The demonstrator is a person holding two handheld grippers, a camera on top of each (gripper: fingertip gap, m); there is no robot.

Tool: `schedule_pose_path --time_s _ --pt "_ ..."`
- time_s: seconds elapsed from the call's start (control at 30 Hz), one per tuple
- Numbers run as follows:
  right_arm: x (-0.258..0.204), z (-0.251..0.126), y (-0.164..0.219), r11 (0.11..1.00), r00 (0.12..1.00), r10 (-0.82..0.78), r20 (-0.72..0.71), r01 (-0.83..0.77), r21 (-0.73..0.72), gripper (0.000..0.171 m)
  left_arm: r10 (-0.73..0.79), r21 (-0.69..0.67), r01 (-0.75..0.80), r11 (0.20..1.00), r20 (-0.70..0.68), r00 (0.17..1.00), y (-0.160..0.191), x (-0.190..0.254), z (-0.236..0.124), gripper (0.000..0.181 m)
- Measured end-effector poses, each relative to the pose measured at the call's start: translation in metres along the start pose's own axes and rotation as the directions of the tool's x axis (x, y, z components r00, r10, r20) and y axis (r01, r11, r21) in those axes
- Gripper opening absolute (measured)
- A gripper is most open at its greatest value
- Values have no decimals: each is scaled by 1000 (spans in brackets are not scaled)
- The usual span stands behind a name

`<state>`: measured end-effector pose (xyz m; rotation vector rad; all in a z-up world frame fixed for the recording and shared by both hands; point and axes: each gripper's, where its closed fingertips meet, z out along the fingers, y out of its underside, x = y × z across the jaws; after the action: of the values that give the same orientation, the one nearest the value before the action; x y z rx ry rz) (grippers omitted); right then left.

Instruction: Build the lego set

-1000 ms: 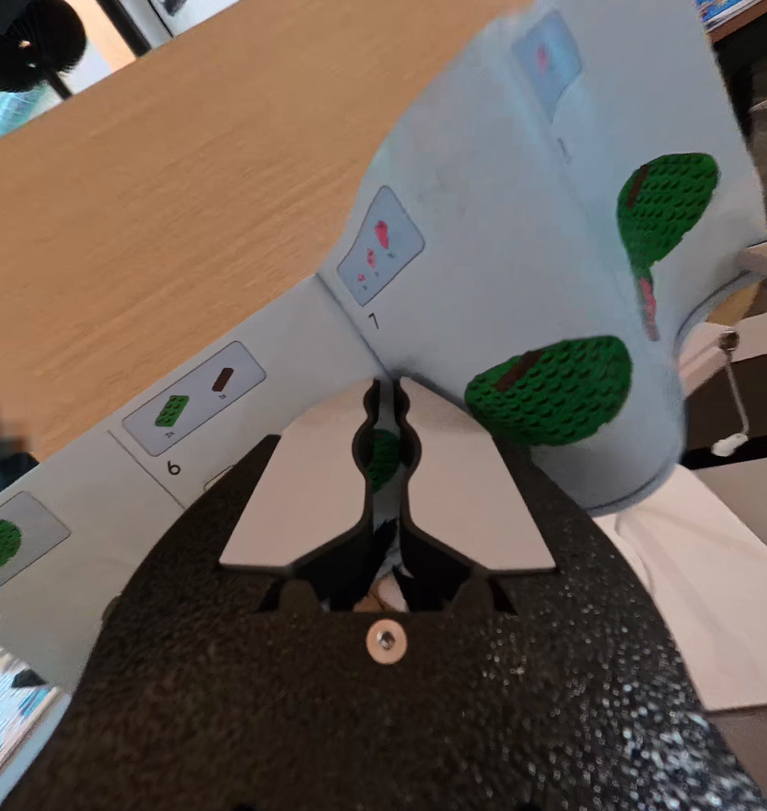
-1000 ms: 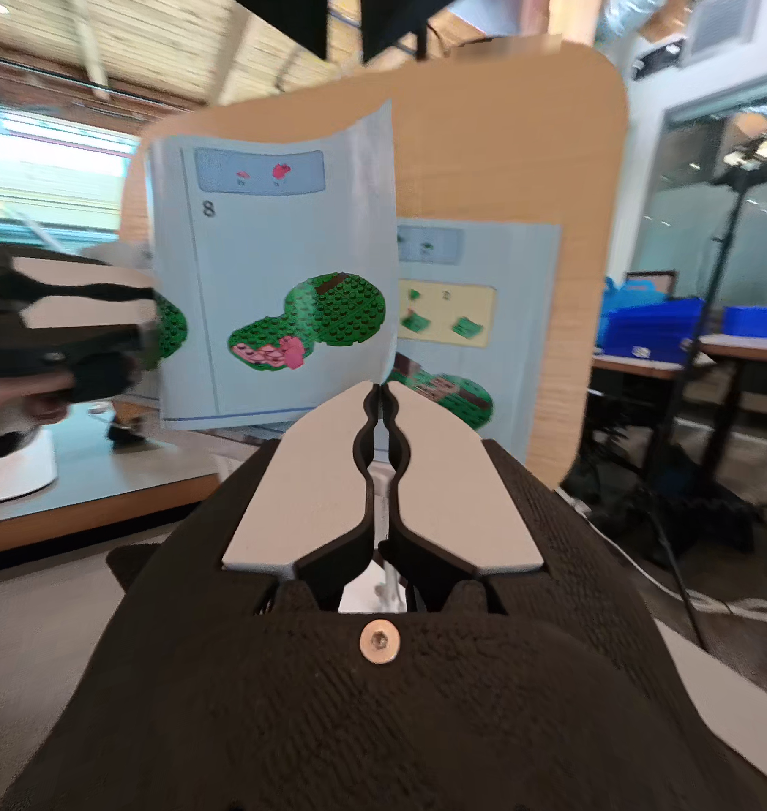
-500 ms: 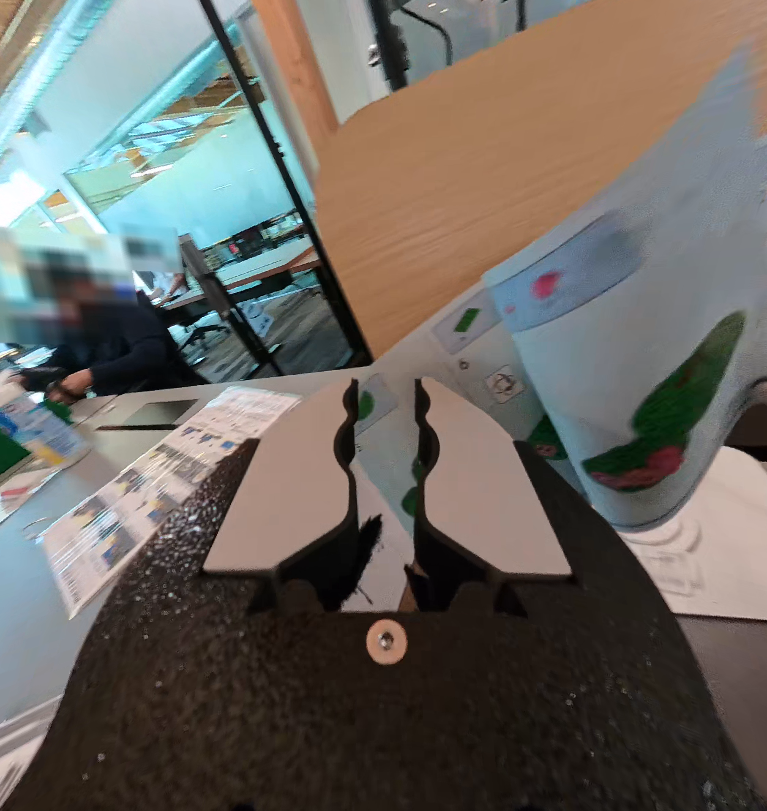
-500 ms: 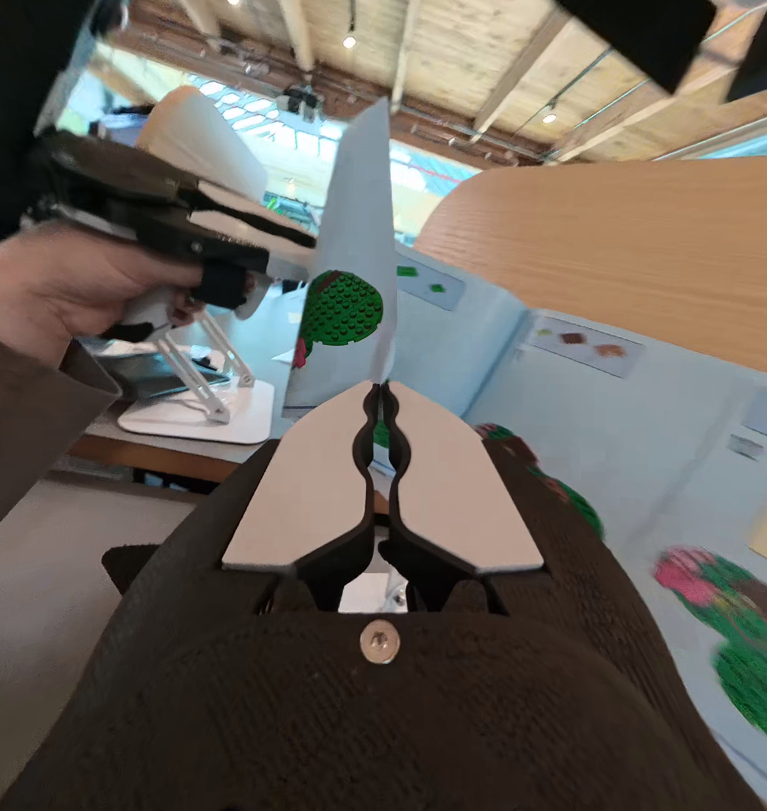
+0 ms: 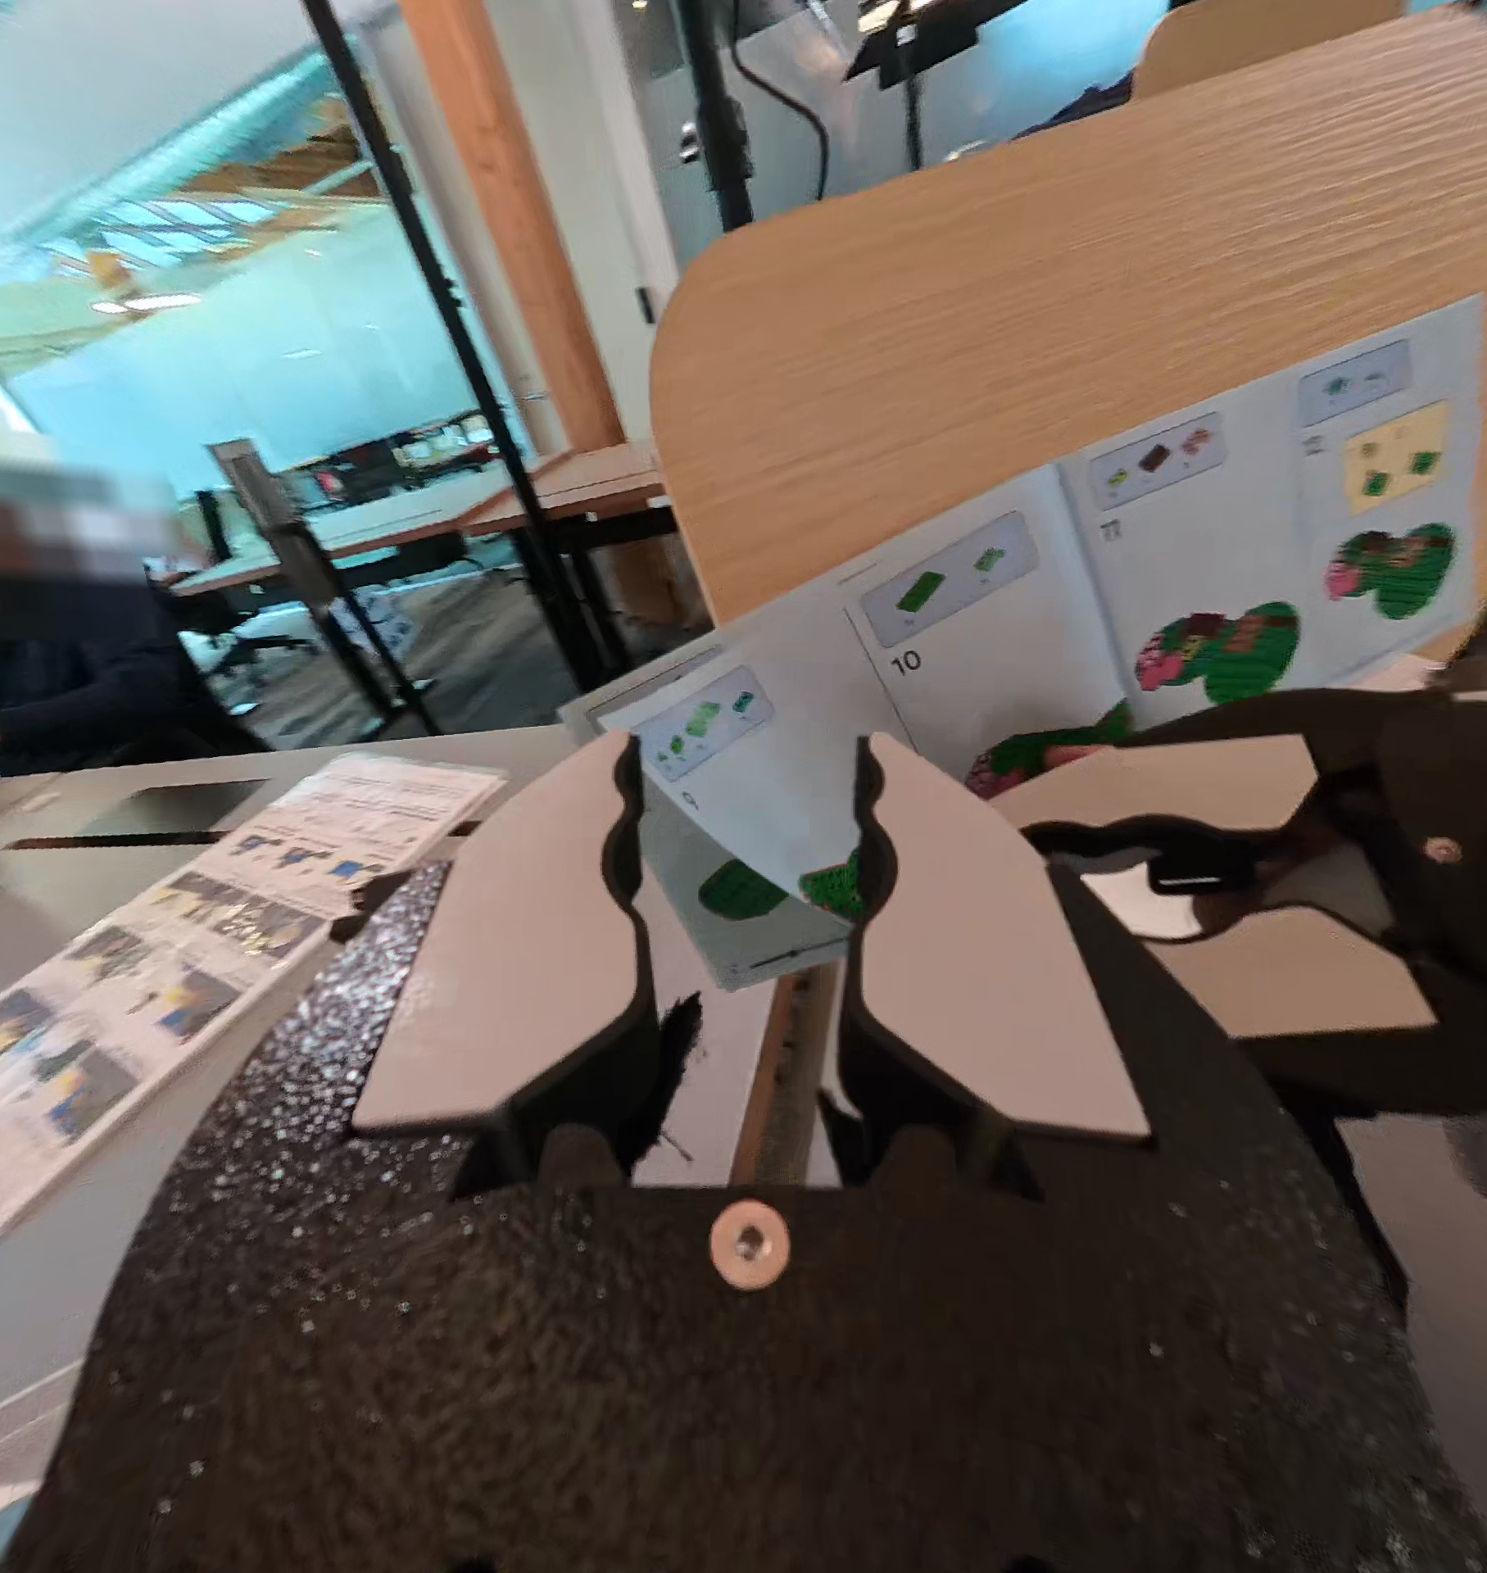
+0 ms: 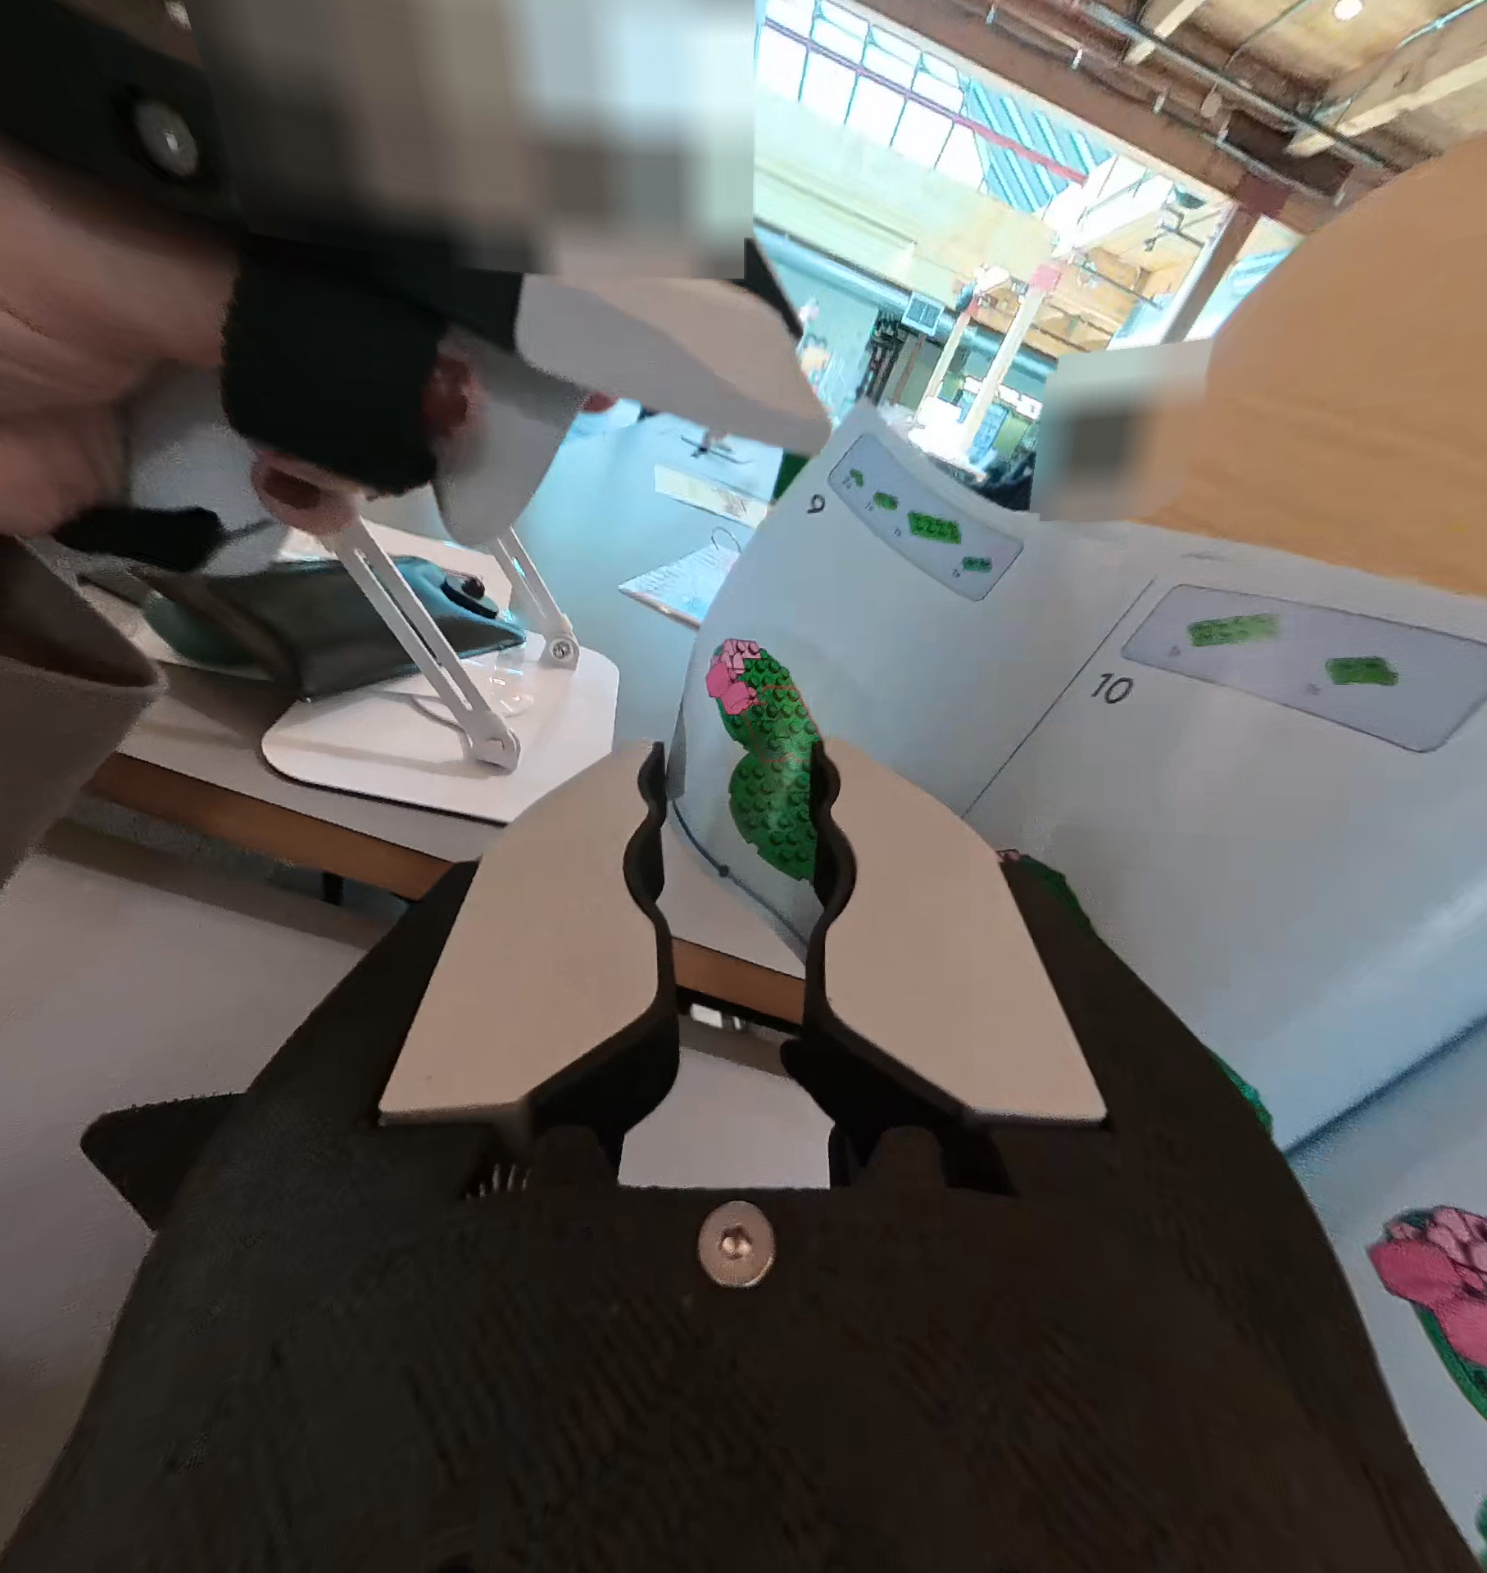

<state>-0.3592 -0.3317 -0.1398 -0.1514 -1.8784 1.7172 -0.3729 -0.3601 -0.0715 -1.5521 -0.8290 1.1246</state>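
Booklet (image 5: 961, 647) for the lego set is open and leaning against a wood panel (image 5: 1063, 281) at the back of the desk (image 5: 59, 851), so that's where the task stuff is right now. No loose bricks that I can make out in either view.

Going left to right in the left wrist view: a person in dark clothes (image 5: 67, 672) sits off at the far left, then a printed leaflet (image 5: 169, 936) lies flat on the desk, then the left gripper (image 5: 744, 762) in the middle with its fingers spread wide and nothing between them. The curled left page of the booklet shows through the gap, but it's behind the tips, not pinched. To the right the other pages show green and pink build pictures, and the right gripper (image 5: 1089, 830) pokes in from the right edge, in front of the booklet's lower part.

Right wrist view, same order: a hand (image 6: 59, 357) holds the left gripper (image 6: 680, 366) up at top left, blurry. Below it a white folding stand (image 6: 442, 723) sits on the desk. Then the right gripper (image 6: 735, 753) in the centre, fingers apart and empty, with the page edge just past the tips. Rest of the booklet (image 6: 1233, 809) fills the right side, wood panel (image 6: 1404, 340) behind it.
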Motion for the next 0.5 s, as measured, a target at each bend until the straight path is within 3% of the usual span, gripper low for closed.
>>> schedule_pose_path --time_s 0.17,0.3,0.37,0.47,0.5 --pt "2 -9 -4 998 1000 9 8 -10 57 30 -82 -121 83 989 14 997 30 -21 10 83" --pt "-2 -9 -3 998 1000 -7 22 5 70 30 -242 -132 223 966 -151 958 40 -10 22 87" --pt "-4 -8 -2 998 1000 -15 27 14 60 30 -252 -155 226 962 -181 951 46 -7 25 71" --pt "-7 -6 0 998 999 -23 37 20 55 31 -235 -150 203 968 -246 940 45 4 26 9" --pt "-8 -5 0 998 999 -27 40 25 50 31 -226 -134 198 971 -246 942 42 5 26 0"
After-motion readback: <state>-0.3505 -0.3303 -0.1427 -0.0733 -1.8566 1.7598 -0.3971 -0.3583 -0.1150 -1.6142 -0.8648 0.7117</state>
